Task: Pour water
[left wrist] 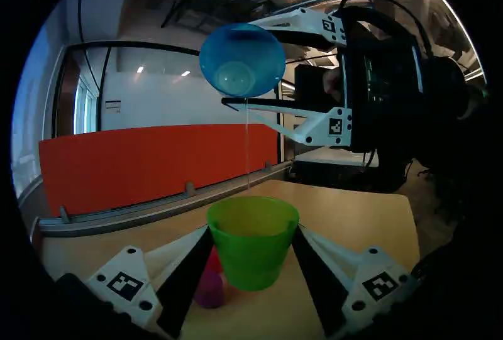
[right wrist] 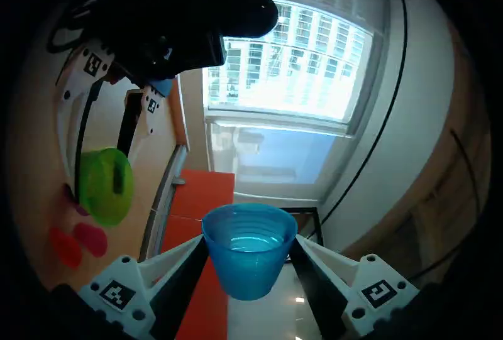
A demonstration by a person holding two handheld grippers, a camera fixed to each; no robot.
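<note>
Water: thin clear stream (left wrist: pixel 246 145) falling straight down from the lip of the blue cup (left wrist: pixel 242 59) into the green cup (left wrist: pixel 253 249); more water pools inside the blue cup in the right gripper view.
Blue cup: translucent plastic, tapered, faintly ribbed wall; tipped on its side high above the green cup, mouth toward the left gripper's camera.
Right gripper (left wrist: pixel 241 63): white fingers with black inner pads, clamped on the blue cup from two sides; a hand holds its dark body behind.
Green cup: smooth, opaque plastic, tapered, upright, mouth open directly under the stream; cannot tell whether its base touches the table.
Left gripper (left wrist: pixel 251 234): both fingers pressed against the green cup's sides, just below the rim; square black-and-white markers on the finger bases.
Pink cup (left wrist: pixel 210 286): small, glossy, on the table just beside the green cup, partly behind a finger.
Red cup (right wrist: pixel 63 247): near the pink one in the right gripper view.
Table (left wrist: pixel 358 214): pale wood, matte, rounded corner.
Backdrop: flat orange panel (left wrist: pixel 138 164) along the table's far edge; bright window (right wrist: pixel 295 63) with blinds.
</note>
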